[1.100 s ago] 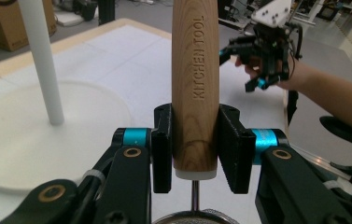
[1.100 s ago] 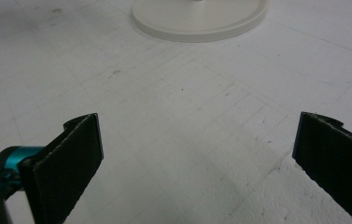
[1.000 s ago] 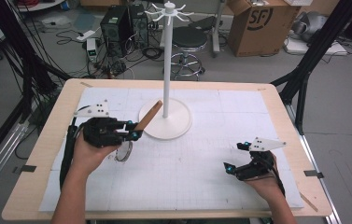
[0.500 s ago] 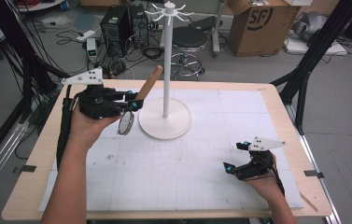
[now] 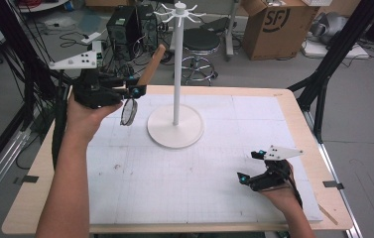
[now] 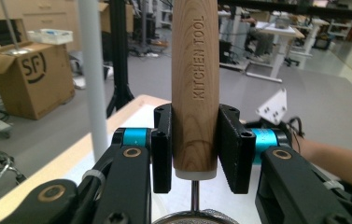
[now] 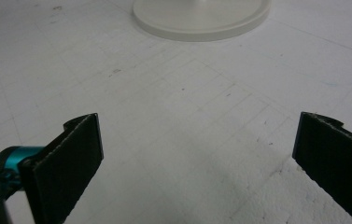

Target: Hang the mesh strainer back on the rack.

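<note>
- Big wooden table (image 5: 40, 198) with a white gridded mat (image 5: 184, 188) covering most of its top.
- White hanging rack (image 5: 175, 74) standing on the far middle of the mat: round flat base (image 5: 174, 131), thin pole, ring of little hooks up top. From the right gripper view you just catch the edge of that base (image 7: 201, 21) at the top.
- Left gripper (image 5: 131, 92) is up in the air off the far left corner of the table, level with the pole and well left of it. Its jaws are clamped tight on the wooden handle (image 6: 195, 88) of a small strainer (image 5: 128, 112). The handle has "KITCHEN TOOL" stamped on it and pokes up and away at a slant, while the mesh bowl dangles below the jaws, clear of the mat.
- Right gripper (image 5: 250, 167) sits low at the near right part of the mat, resting there in the person's hand. Jaws are spread wide with nothing between them, just bare mat, pointing toward the rack base.
</note>
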